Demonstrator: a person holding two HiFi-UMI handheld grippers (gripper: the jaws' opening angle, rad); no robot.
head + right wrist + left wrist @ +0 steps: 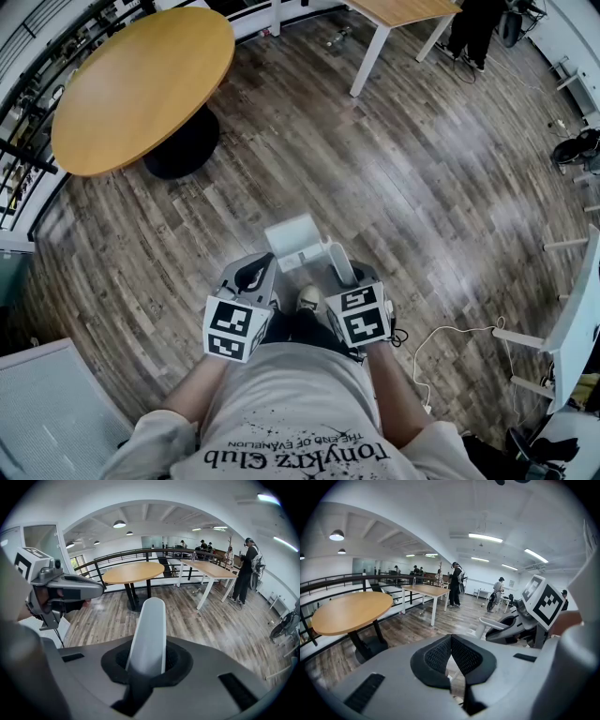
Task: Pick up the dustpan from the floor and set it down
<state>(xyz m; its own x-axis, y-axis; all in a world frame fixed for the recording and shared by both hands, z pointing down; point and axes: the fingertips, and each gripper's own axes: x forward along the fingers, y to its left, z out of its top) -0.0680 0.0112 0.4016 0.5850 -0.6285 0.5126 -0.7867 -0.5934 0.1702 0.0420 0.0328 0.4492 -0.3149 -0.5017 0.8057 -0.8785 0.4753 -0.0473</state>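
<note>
A round table (141, 84) fills the upper left. Bare wood floor (422, 178) lies open across the middle, as far as the white furniture legs (521, 336) at the right edge. The left gripper (251, 277) is clenched on nothing. At centre frame the dustpan (295, 242) points up-frame. Its handle runs down-right into the right gripper (354, 279), which grasps it.
</note>
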